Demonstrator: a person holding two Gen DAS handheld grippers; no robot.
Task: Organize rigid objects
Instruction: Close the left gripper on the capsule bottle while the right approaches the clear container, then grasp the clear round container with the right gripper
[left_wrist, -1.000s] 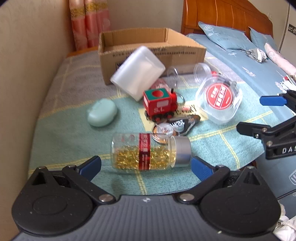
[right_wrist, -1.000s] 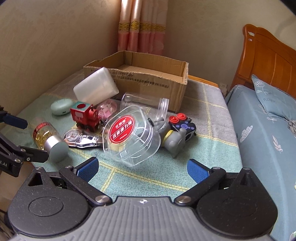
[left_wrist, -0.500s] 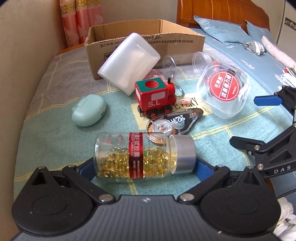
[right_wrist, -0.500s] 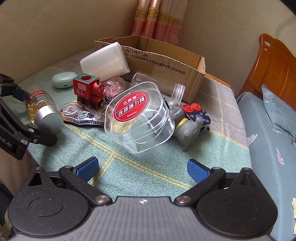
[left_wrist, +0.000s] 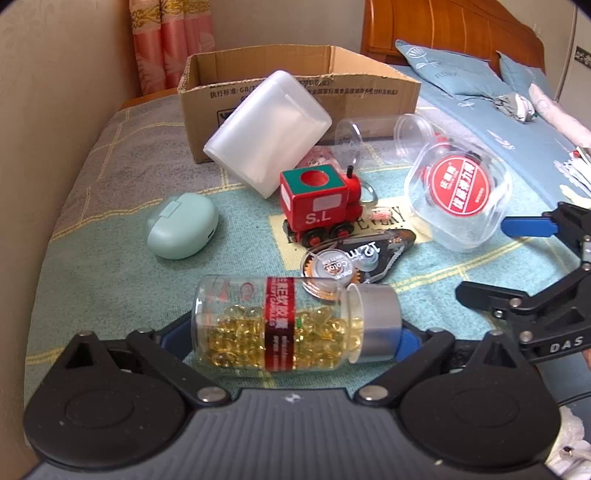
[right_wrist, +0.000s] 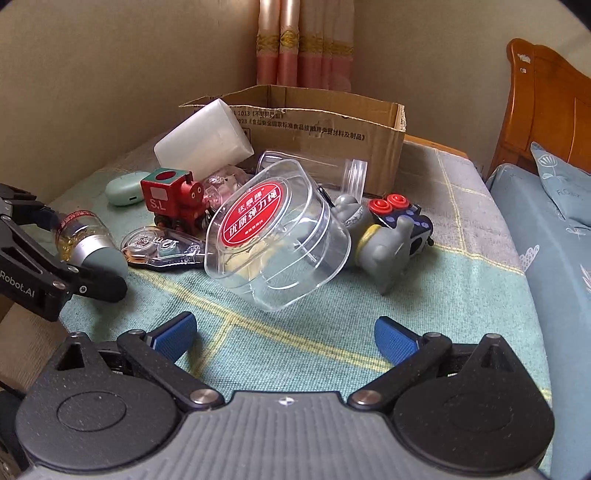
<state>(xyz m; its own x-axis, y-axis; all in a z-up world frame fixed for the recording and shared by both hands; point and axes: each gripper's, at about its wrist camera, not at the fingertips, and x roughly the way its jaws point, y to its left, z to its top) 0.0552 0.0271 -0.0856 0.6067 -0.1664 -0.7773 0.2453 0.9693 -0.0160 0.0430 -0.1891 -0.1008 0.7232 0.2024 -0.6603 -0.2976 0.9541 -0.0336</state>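
A clear capsule bottle (left_wrist: 295, 326) with a silver cap lies sideways between the pads of my left gripper (left_wrist: 291, 336), which has closed in on its two ends; it also shows in the right wrist view (right_wrist: 86, 242). My right gripper (right_wrist: 284, 338) is open and empty, just in front of a clear tub with a red label (right_wrist: 275, 234), also seen in the left wrist view (left_wrist: 460, 192). A red toy train (left_wrist: 319, 205), a correction tape (left_wrist: 354, 260), a mint case (left_wrist: 181, 225) and a frosted white box (left_wrist: 267, 131) lie around.
An open cardboard box (left_wrist: 295, 79) stands at the back by the wall. A clear tube (right_wrist: 314, 170) and a grey toy with a red-knobbed block (right_wrist: 388, 236) lie beside the tub. The bed with blue bedding (right_wrist: 554, 240) lies to the right.
My left gripper moved forward around the capsule bottle and its fingers closed in on it. My right gripper moved closer to the clear tub and stayed open.
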